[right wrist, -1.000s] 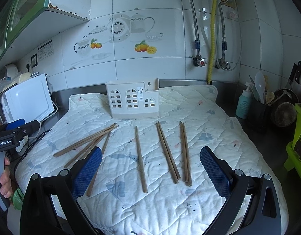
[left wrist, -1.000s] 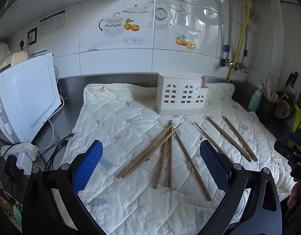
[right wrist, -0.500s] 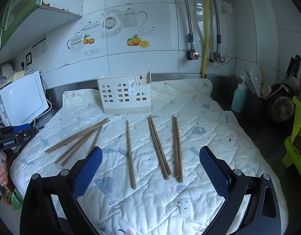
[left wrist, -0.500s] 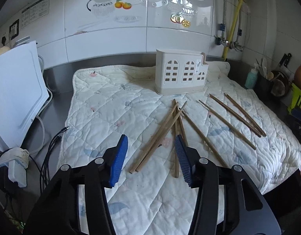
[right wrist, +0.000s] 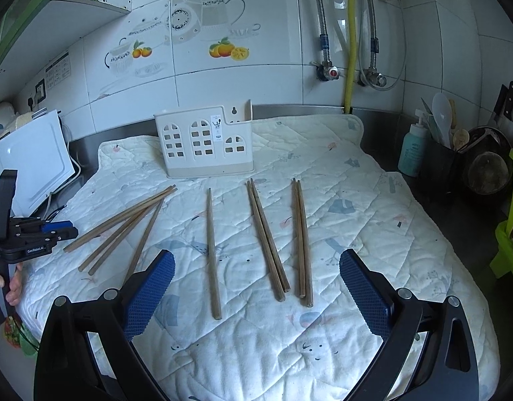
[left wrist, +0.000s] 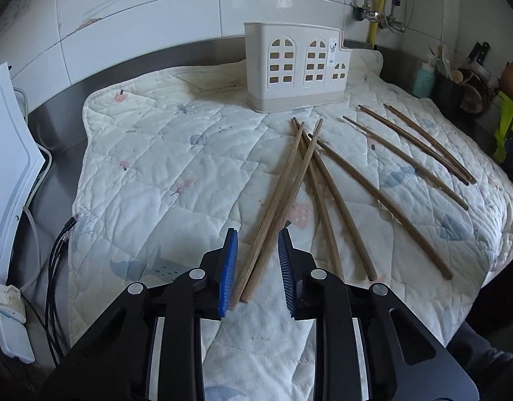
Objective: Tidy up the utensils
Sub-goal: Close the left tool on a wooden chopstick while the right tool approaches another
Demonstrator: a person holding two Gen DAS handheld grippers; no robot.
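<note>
The near ends of two wooden chopsticks (left wrist: 276, 207) lie on the quilted mat (left wrist: 162, 173) between the closing jaws of the left hand-held gripper (left wrist: 258, 267); the pads are not yet pressing them. Their long axes run away toward the white utensil holder (left wrist: 294, 70). The right hand-held gripper (right wrist: 256, 297) hangs wide open and empty above the parallel chopstick pairs (right wrist: 283, 237).

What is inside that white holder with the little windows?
Through the cut-out windows of the white holder nothing shows, and no chopsticks stick out above its rim. Its walls hide the bottom, so that stays unseen.
</note>
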